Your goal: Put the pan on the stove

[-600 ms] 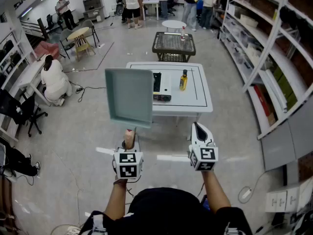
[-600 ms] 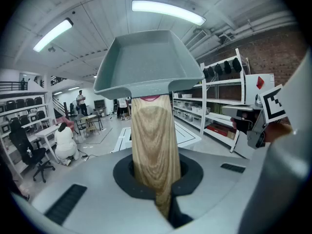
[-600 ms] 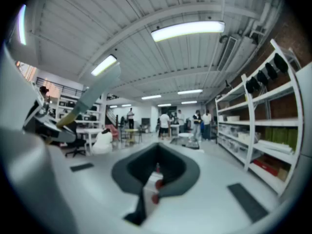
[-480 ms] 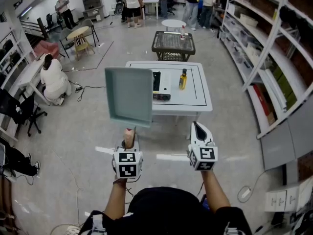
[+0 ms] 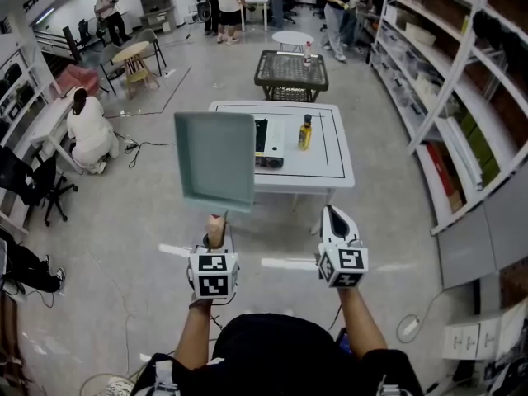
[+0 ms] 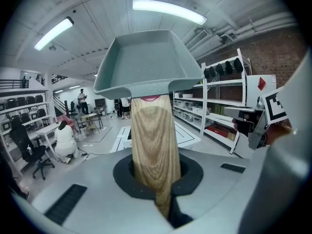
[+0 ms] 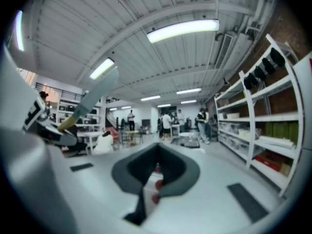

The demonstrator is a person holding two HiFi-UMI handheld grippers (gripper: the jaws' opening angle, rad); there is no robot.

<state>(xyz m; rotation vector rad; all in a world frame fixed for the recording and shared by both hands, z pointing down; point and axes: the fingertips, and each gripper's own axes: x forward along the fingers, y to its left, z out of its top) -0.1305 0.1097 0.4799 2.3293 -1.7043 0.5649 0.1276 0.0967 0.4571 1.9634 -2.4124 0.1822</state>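
A square grey-green pan (image 5: 216,159) with a wooden handle (image 5: 216,231) is held up in the air, its underside facing me. My left gripper (image 5: 216,236) is shut on that handle, and the left gripper view shows the handle (image 6: 153,155) rising from between the jaws to the pan (image 6: 146,62). My right gripper (image 5: 332,214) hovers beside it, shut and empty (image 7: 151,189). Ahead stands a white table (image 5: 330,167) with a black portable stove (image 5: 264,143) and a yellow bottle (image 5: 305,132) on it. The pan hides the table's left part.
Behind the white table are a dark wicker table (image 5: 292,77) and a small round table (image 5: 293,40). Shelving (image 5: 462,97) runs along the right. A person (image 5: 89,130) crouches at the left beside cables, and more people stand at the far end.
Both grippers and the pan keep nearly the same pose. The view has shifted slightly and the people at the far end have moved.
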